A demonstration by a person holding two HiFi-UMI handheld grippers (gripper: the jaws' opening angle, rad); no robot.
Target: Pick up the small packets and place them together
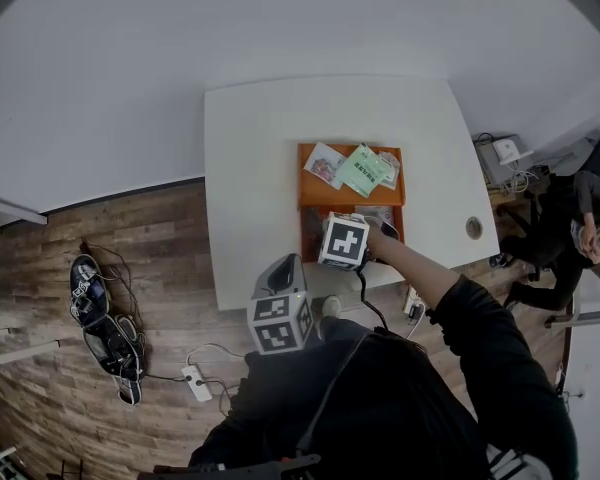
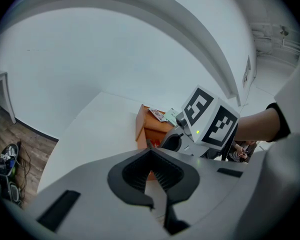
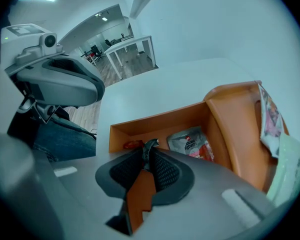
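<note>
Right gripper [image 3: 149, 153] points steeply down into the near compartment of the orange box [image 3: 155, 118], jaws clamped on the top edge of a small packet [image 3: 149, 144]. The packet pile [image 1: 358, 168] lies just beyond, in the far section. Left gripper [image 2: 151, 156] is closed and empty, held back at the table's near edge.

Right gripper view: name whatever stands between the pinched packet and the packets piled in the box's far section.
Only the orange box's divider wall, between the near compartment, where the right gripper pinches the packet, and the pile. The packet would likely need lifting over it.
</note>
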